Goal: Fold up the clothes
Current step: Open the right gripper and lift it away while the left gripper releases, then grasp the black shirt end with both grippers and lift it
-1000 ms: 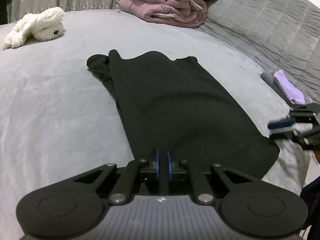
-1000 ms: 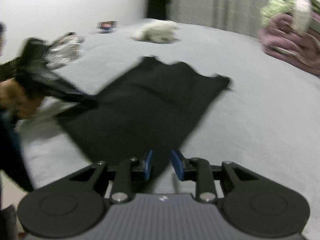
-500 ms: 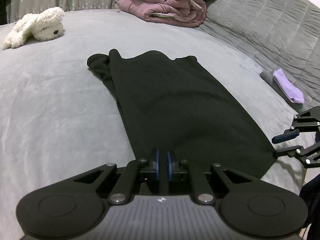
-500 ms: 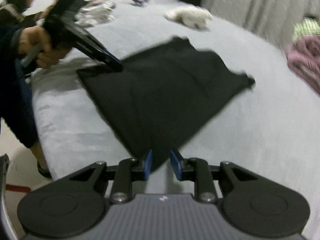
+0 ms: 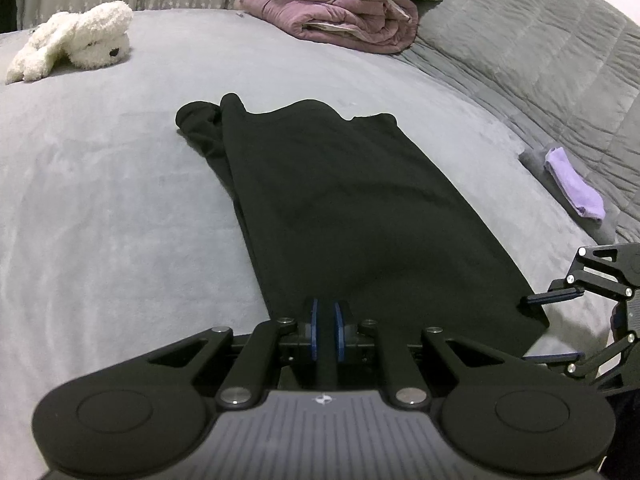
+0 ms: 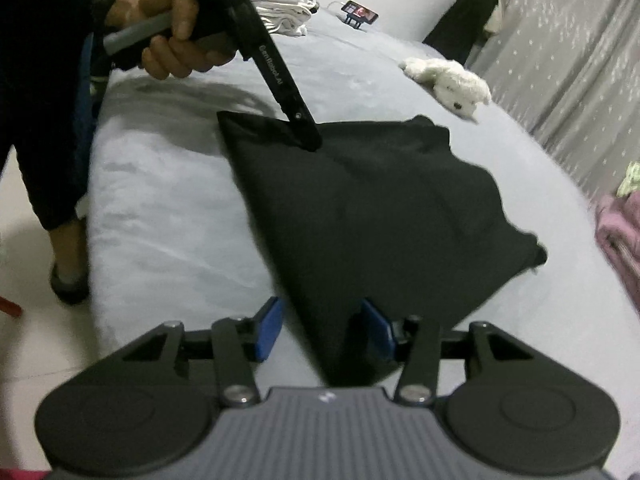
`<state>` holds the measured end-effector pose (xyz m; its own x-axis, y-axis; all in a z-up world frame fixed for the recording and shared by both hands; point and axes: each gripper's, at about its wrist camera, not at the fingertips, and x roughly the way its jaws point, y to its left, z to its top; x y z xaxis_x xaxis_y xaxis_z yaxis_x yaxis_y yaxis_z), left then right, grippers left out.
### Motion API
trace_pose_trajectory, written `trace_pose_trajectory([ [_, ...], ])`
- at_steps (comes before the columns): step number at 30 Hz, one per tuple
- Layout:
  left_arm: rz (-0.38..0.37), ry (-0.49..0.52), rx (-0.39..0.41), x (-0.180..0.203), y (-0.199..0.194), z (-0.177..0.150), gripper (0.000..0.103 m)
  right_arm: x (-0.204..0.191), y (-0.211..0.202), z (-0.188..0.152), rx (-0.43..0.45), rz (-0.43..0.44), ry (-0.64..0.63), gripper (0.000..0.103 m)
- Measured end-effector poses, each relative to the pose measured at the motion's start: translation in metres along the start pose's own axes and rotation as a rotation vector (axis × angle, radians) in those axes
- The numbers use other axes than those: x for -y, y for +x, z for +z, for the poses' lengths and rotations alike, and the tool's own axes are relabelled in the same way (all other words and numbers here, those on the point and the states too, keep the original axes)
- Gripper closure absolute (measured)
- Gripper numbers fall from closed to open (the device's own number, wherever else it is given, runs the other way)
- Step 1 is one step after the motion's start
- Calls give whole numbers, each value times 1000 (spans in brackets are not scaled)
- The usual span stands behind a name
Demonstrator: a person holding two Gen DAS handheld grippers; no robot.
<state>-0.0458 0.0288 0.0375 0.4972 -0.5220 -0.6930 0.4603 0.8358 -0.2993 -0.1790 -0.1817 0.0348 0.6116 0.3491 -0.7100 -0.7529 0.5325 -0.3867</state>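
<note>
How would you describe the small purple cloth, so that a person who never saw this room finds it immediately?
Start from the large grey bed with the black garment spread on it. Look to the garment's right side, near the quilted grey cover: the purple cloth lies there, folded into a narrow strip. It is the only purple item and much smaller than the pink blanket pile.

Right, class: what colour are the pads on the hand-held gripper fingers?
Blue pads, clearest in the right wrist view.
</note>
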Motion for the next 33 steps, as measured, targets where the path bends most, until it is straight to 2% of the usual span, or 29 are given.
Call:
trace_pose_trajectory([
  [1, 1, 2, 0, 0, 0, 0, 92, -1, 1, 0, 2, -2, -9, 65],
  [2, 1, 4, 0, 1, 0, 0, 92, -1, 2, 1, 3, 0, -15, 74],
  [3, 2, 5, 0, 1, -1, 0, 92, 0, 2, 1, 4, 0, -19, 79],
  [6, 3, 9, 2, 2, -2, 1, 92, 3, 0, 3, 16, -5, -19, 88],
  [9, 26, 67, 28, 10, -10, 3, 86, 11, -5, 5, 42, 1, 20, 89],
  [11, 13, 137, 60, 19, -20, 4, 85, 18, -8, 7, 55, 8, 57, 89],
  [13, -43, 195, 85, 29, -30, 4, 81, 24, -10, 10, 65, 15, 91, 89],
  [15, -106, 254, 94, 39, -35, 0, 69, 30, -11, 12, 74, 21, 125, 89],
  [18, -162, 366, 94, 58, -37, -9, 56, 38, -12, 16, 90, 27, 182, 89],
  [20, -162, 438, 94, 68, -37, -15, 55, 44, -13, 19, 100, 29, 220, 89],
  [24, -135, 510, 84, 77, -33, -23, 52, 53, -13, 23, 112, 28, 278, 91],
  [31, -46, 538, 31, 72, -23, -28, 53, 58, -11, 24, 119, 28, 313, 91],
  [33, -21, 546, 16, 70, -20, -29, 76, 58, -10, 24, 120, 29, 316, 91],
])
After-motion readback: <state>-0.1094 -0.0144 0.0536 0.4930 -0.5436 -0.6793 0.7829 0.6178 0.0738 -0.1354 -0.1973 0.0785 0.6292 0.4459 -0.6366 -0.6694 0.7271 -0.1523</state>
